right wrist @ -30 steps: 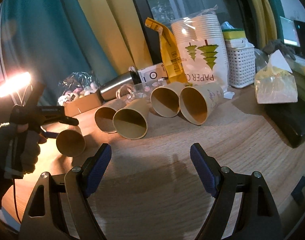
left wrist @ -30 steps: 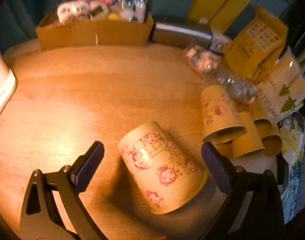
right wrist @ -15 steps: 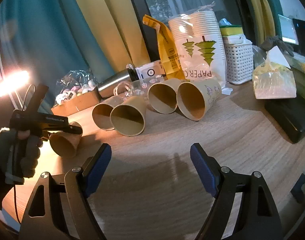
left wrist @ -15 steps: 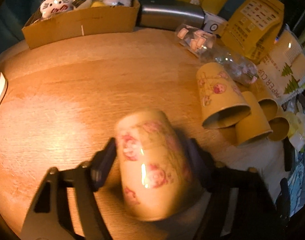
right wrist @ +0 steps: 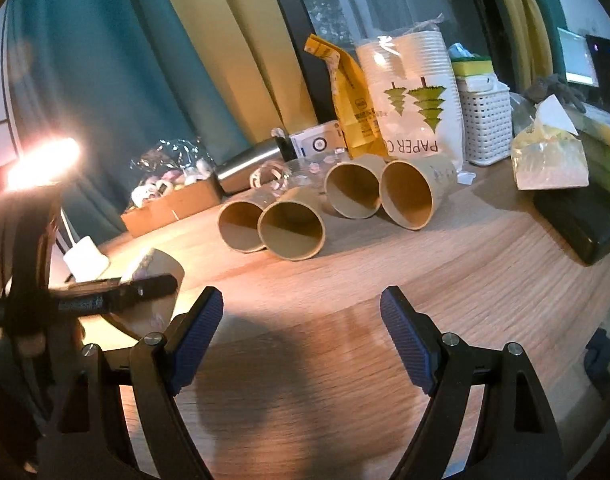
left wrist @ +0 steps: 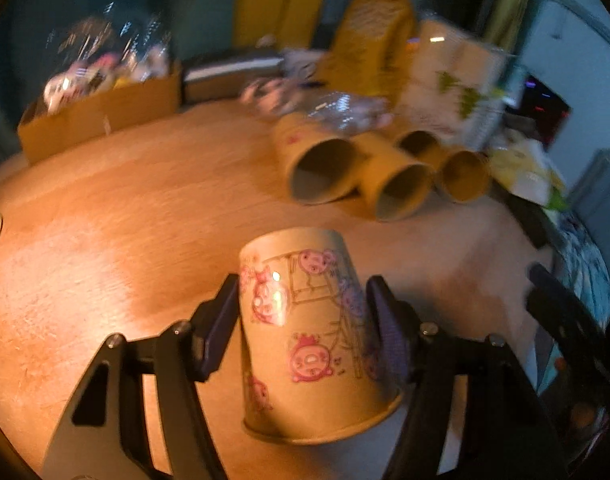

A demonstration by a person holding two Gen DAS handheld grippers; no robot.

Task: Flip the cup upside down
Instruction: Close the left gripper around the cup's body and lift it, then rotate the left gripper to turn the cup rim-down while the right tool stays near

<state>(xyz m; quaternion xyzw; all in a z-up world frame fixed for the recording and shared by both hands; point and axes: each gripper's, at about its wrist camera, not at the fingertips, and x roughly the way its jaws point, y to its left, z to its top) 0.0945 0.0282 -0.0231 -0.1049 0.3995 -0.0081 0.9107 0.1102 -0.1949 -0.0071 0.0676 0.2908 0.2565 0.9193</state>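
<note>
While your left gripper (left wrist: 303,322) fills the lower centre of its own view, its jaws are closed against both sides of the pig-printed paper cup (left wrist: 309,336). You hold that cup with its closed base uppermost and its rim lowest, tilted a little, above the wooden desk (left wrist: 117,216). From the right wrist view the same cup (right wrist: 157,280) sits at the lower left, beside the lamp glare. Your right gripper (right wrist: 301,340) hangs over bare desk with its jaws spread wide and nothing between them. Four more paper cups (right wrist: 293,228) lie on their sides at centre frame, mouths toward you, before the bagged cup stack (right wrist: 413,100).
</note>
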